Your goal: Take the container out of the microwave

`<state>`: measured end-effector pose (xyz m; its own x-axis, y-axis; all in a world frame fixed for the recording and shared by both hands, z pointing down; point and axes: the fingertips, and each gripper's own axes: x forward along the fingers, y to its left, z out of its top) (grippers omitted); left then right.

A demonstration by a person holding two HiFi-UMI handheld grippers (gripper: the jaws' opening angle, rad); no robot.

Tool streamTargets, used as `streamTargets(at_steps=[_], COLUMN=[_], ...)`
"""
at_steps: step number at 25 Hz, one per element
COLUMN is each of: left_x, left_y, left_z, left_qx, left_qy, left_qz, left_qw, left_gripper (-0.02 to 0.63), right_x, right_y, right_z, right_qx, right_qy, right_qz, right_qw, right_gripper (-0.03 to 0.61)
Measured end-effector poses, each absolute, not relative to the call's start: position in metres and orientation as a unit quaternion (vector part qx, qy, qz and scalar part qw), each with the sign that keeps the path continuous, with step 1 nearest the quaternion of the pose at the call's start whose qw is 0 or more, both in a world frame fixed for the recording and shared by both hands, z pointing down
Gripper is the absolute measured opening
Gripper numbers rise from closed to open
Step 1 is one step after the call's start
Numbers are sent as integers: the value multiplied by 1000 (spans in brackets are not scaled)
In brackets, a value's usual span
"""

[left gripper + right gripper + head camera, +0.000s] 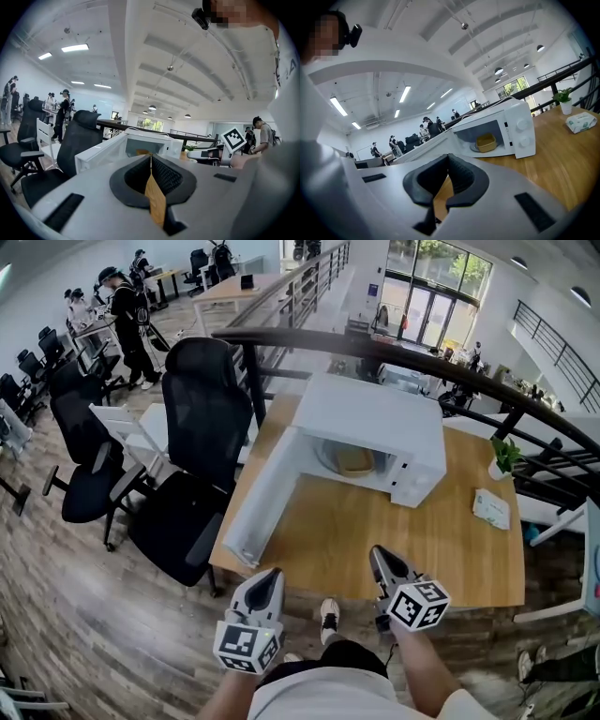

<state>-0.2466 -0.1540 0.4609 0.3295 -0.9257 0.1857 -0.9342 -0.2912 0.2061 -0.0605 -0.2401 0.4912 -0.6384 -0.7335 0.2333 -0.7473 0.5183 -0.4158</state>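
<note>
A white microwave (370, 418) stands on the wooden table (375, 540) with its door (267, 493) swung open to the left. Inside it, on the turntable, sits a tan container (354, 460), which the right gripper view shows as a small yellow tub (486, 142). My left gripper (274, 575) and right gripper (377, 552) hover side by side at the table's near edge, well short of the microwave. In both gripper views the jaws are shut with nothing between them: left gripper (151, 157), right gripper (448, 157).
Black office chairs (202, 418) crowd the table's left side. A small potted plant (504, 457) and a tissue packet (491, 508) lie at the table's right. A dark railing (394, 352) runs behind the microwave. People stand far off at back left.
</note>
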Motion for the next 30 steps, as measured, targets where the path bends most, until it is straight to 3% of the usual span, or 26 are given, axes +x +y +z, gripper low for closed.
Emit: streamTargets(at_steps=[12,15,18,22,26,30], left_x=[-220,-212,-206,-206,-208,-209], left_y=[-289,-319,-338,-347,-354,-356], left_z=[482,489,496,511,522,528], left_qx=[801,800,799,794,791,791], left_qy=[-575,-575,-575,-576,-576,-574], left_qz=[23,29,36,54,61,71], left_qw=[166,167,173,185,196,198], left_gripper=[35,35,35,35,35,35], right_x=[-42,-49,-50,-49,-53,-60], right_y=[-366,-393,-424,-461,-494,-517], right_z=[526,553,574,604,630,648], right_qx=[412,380,374,373,377,386], right_qy=[-842,-817,-779,-704,-641,-602], right_qz=[347,429,491,563,603,625], right_qw=[-26,-57,-111,-218,-288,-313], right_gripper=[23,135,173,268,279,279])
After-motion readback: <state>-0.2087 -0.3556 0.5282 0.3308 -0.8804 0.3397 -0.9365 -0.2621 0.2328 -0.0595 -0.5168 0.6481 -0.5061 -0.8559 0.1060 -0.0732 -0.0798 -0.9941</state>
